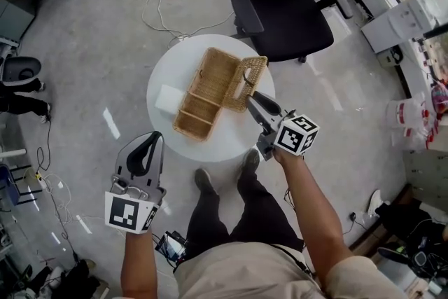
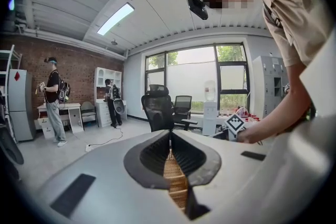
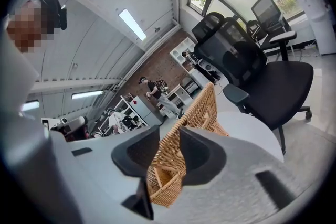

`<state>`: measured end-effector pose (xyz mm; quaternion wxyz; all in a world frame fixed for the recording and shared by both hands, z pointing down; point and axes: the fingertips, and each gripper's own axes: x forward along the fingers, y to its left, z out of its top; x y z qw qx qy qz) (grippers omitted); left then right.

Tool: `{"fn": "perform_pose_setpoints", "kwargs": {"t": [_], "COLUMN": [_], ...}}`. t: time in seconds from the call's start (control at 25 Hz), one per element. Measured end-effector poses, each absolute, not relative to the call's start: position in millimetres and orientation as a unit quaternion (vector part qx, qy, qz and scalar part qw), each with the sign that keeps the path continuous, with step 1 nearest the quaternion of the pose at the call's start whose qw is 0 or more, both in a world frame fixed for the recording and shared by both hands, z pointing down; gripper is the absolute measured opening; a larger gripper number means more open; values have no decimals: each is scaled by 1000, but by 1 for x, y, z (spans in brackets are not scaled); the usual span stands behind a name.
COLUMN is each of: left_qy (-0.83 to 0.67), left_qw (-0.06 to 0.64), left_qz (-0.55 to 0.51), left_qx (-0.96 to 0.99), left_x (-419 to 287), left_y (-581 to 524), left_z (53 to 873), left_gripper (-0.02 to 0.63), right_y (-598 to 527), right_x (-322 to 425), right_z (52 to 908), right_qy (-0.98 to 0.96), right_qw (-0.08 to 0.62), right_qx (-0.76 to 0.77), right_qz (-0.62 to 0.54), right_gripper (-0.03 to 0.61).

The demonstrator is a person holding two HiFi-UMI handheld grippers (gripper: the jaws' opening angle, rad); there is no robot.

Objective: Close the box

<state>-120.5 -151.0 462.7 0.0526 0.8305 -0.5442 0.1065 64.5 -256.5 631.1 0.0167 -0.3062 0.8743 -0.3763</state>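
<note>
White table (image 1: 231,142); box (image 1: 205,92) long-axis diagonal

Left gripper view: your left gripper (image 2: 170,139) covers nearly all of the woven tan wicker box (image 2: 176,181); only a sliver shows through the jaw gap.

Head view: where your right gripper (image 1: 252,96) meets the raised wicker lid (image 1: 246,79), the jaw tips are too small to separate. The white block (image 1: 168,99) beside the box cannot be identified.

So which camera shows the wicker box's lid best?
The head view: the whole lid shows, swung open beside the box, the right tool pinching its edge. The right gripper view shows only a close-up piece between the jaws; the left gripper view shows a wicker sliver, lid or box unclear.
</note>
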Motion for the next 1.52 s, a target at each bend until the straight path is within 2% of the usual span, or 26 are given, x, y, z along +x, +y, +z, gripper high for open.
{"fn": "perform_pose_setpoints", "kwargs": {"t": [0.84, 1.52], "left_qy": [-587, -608], "left_qw": [54, 62], "left_qz": [95, 91], "left_qx": [802, 786], "left_x": [-205, -254], "left_y": [-123, -116], "left_z": [457, 466], "left_gripper": [14, 14], "right_y": [-285, -301], "right_x": [-35, -87], "right_z": [616, 642], "right_qy": [886, 892], "right_qw": [-42, -101], "right_qx": [-349, -354], "right_qz": [-302, -263], "right_gripper": [132, 130]}}
